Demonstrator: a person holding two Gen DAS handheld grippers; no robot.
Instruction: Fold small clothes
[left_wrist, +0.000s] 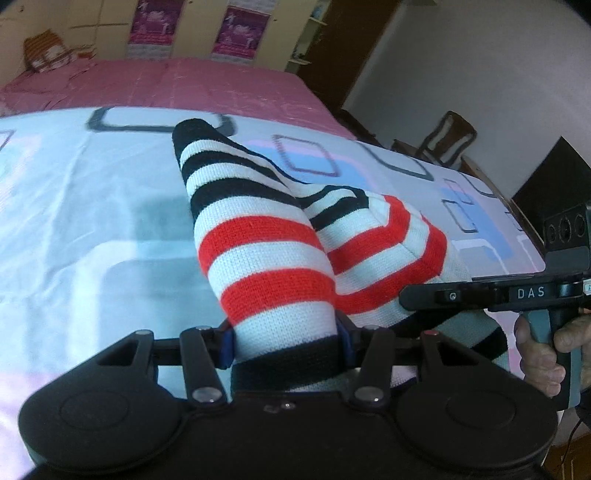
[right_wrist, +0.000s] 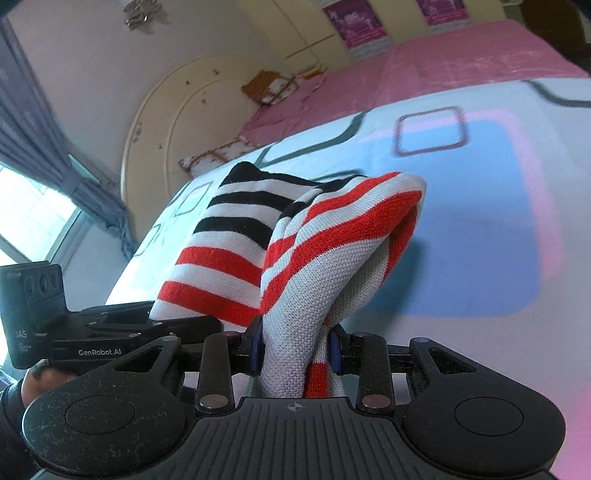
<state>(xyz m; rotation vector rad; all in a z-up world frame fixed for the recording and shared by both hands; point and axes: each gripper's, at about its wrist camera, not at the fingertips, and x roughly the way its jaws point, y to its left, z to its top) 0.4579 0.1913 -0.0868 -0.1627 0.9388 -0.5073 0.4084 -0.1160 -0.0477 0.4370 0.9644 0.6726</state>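
Over the bed (left_wrist: 92, 206) with its pale patterned sheet, the left gripper (left_wrist: 286, 341) and the right gripper (right_wrist: 295, 349) each pinch one edge of the striped knitted garment (left_wrist: 258, 236), holding it lifted, probably to fold it.

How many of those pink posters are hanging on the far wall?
2. In the left wrist view, one pink poster hangs on the cream wall behind the bed, and the second pink poster hangs just to its right. More could be outside the frame.
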